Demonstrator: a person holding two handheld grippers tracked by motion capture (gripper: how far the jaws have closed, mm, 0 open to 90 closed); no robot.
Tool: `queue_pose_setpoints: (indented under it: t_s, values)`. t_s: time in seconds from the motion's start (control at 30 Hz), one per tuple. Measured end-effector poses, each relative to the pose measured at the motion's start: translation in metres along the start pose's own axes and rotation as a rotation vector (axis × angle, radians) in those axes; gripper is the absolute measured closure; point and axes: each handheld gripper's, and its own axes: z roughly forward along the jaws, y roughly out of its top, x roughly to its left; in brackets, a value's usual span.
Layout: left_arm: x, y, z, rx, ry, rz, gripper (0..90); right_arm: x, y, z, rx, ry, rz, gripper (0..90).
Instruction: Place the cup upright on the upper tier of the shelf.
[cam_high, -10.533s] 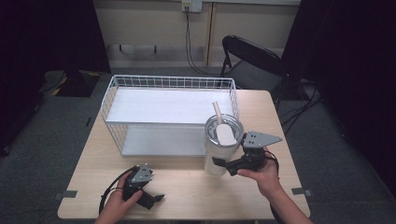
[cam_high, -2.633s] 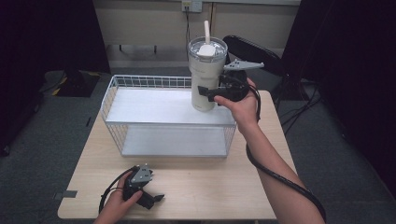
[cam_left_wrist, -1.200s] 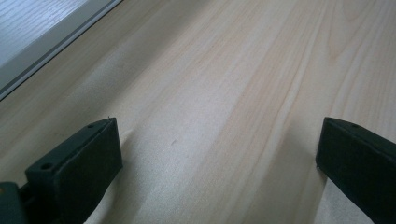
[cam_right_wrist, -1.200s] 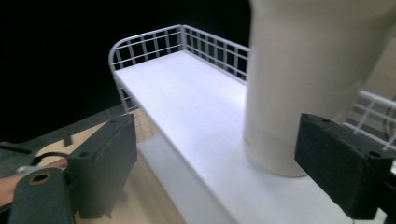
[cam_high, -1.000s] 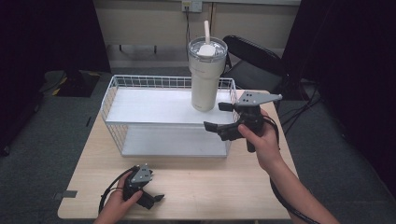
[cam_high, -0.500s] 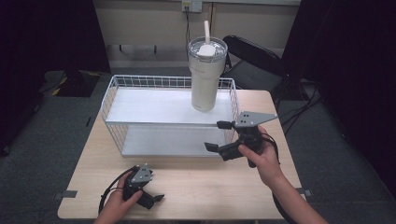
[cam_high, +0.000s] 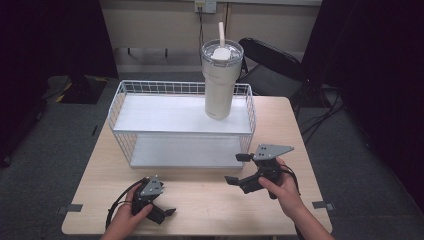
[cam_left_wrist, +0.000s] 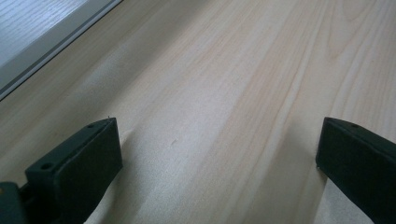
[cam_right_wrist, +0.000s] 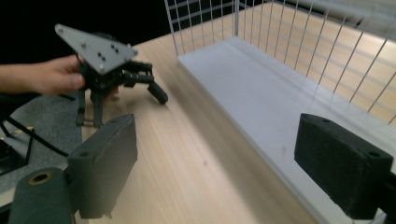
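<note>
Cream-coloured and upright, the tumbler stands on the top shelf of the white wire rack, near its right rear corner, long axis vertical and straw pointing up; no writing on it can be read. The right gripper, jaws spread and empty, hovers over bare wooden table just before the rack's right front edge. The left gripper, likewise released, rests low near the table's front edge, well apart from the rack.

The worktop is pale wood with a fine straight grain and a smooth matt finish. The basket is thin white-coated metal wire around smooth white shelves. The tumbler looks cream and matt, with a clear glossy plastic lid. Each gripper's jaws are matt black.
</note>
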Motion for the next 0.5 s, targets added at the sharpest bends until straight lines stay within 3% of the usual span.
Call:
queue_pose_setpoints:
  t_s: [0.17, 0.5]
  values:
    - [0.0, 0.0, 0.0, -0.001, 0.0, -0.001, 0.0, -0.007, -0.023, 0.005, 0.014, 0.011, 0.048, 13.0]
    - [0.0, 0.0, 0.0, 0.0, 0.0, 0.0, 0.0, -0.014, -0.056, 0.012, 0.068, -0.011, 0.065, 13.1]
